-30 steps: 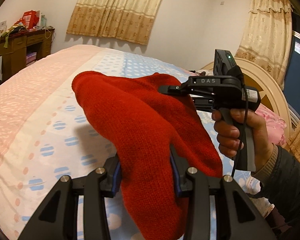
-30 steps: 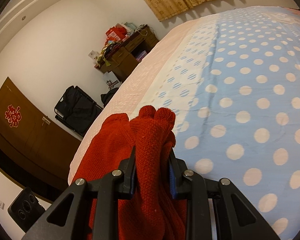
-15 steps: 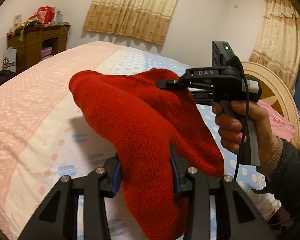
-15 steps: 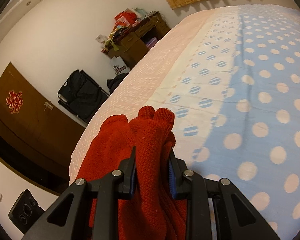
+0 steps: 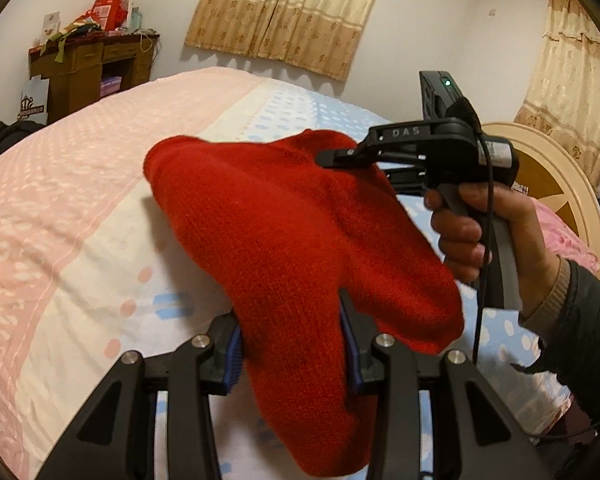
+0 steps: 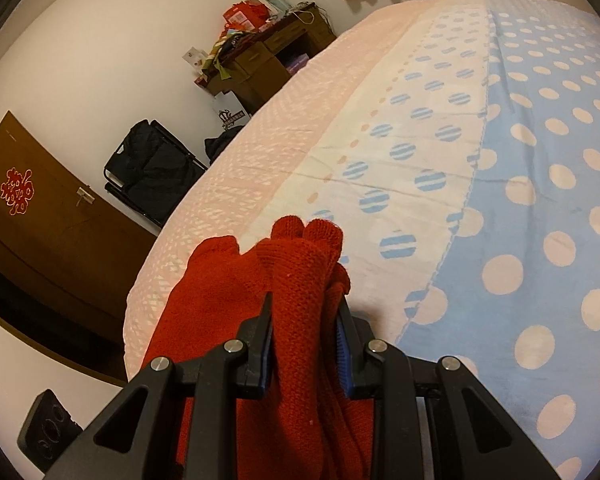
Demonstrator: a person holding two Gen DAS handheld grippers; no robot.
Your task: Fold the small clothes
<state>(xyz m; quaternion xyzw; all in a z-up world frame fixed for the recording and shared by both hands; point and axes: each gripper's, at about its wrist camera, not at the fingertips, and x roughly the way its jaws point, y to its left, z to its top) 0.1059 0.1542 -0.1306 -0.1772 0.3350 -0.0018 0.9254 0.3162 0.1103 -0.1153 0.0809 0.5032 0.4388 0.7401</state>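
Observation:
A red knit garment (image 5: 284,240) hangs in the air above the bed, held by both grippers. My left gripper (image 5: 292,336) is shut on its near part, and the cloth droops below the jaws. My right gripper (image 5: 332,158), seen from the side in the left wrist view, grips the garment's far edge. In the right wrist view the right gripper (image 6: 304,320) is shut on bunched red knit (image 6: 300,280) with small finger-like tips poking forward. A hand holds the right gripper's handle.
The bed (image 5: 80,208) below has a cover in pink, white and blue with dots (image 6: 540,200). A wooden desk (image 5: 88,68) with clutter stands by the far wall. A round headboard (image 5: 556,192) is at the right. A black bag (image 6: 148,168) and a dark door are beside the bed.
Both grippers have carried the red garment leftward and slightly lower over the pink and white part of the cover. The grips have not changed.

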